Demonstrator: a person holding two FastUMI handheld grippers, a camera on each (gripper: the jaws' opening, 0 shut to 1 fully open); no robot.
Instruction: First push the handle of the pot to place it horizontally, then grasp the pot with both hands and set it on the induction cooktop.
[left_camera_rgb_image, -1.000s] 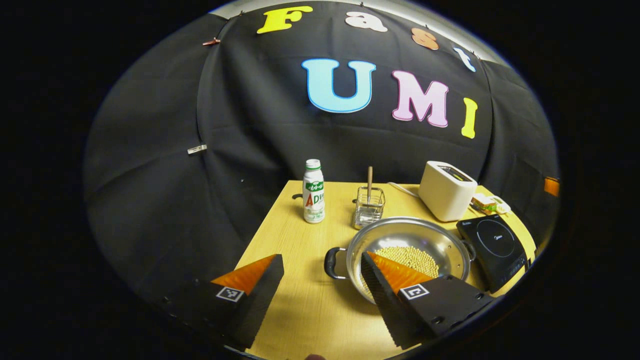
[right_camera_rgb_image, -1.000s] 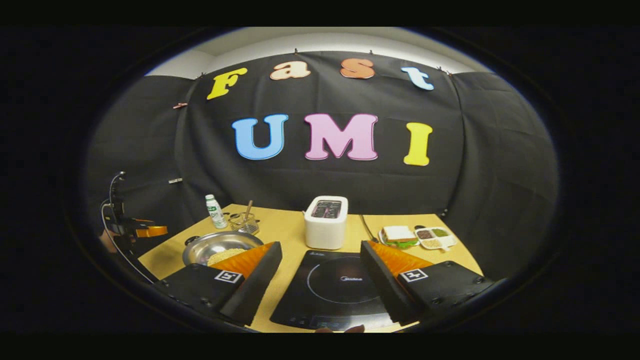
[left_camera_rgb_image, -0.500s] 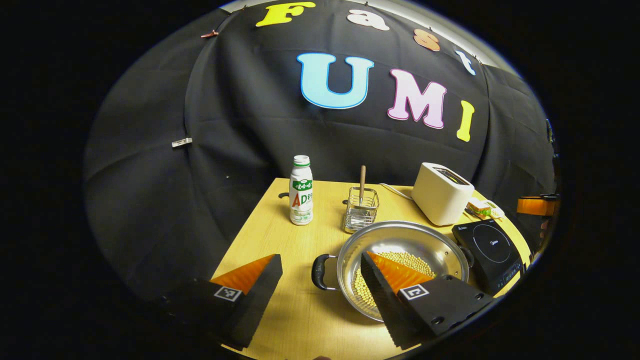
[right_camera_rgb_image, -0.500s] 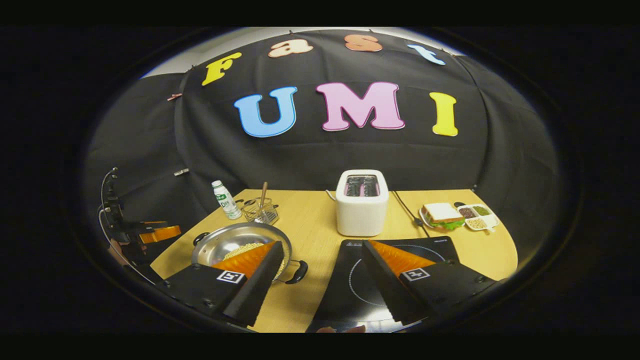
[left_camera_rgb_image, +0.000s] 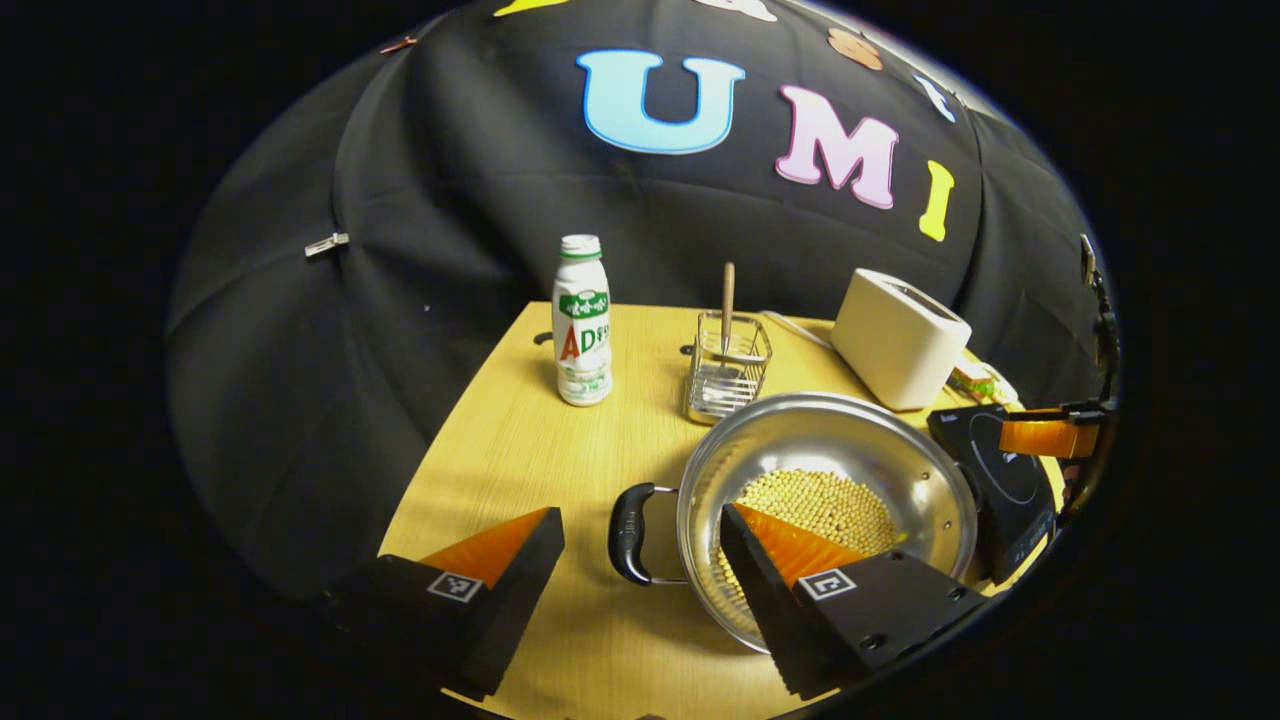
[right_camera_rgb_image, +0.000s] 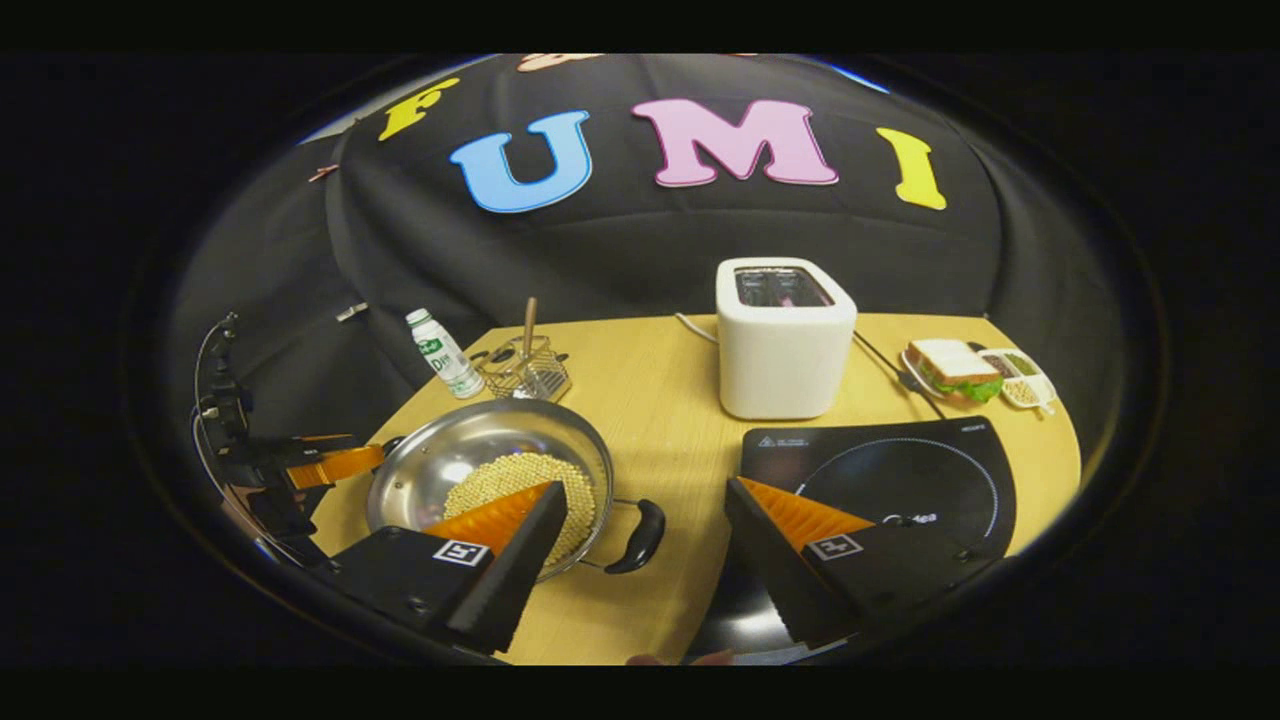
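A black cloth wall backs a wooden table (left_camera_rgb_image: 520, 440). The induction cooktop (right_camera_rgb_image: 900, 480) lies under the right gripper (right_camera_rgb_image: 640, 520), beneath its right finger. Beyond that gripper stands a white toaster (right_camera_rgb_image: 785, 340). The steel pot (left_camera_rgb_image: 830, 470), holding pale beans, sits just ahead of the left gripper (left_camera_rgb_image: 640, 545), one black handle (left_camera_rgb_image: 628, 520) between its widely spread fingers. The right gripper's fingers are also spread wide, holding nothing, the pot's other handle (right_camera_rgb_image: 640, 535) between them. A bottle (left_camera_rgb_image: 581, 320) and wire basket (left_camera_rgb_image: 728, 365) stand farther off.
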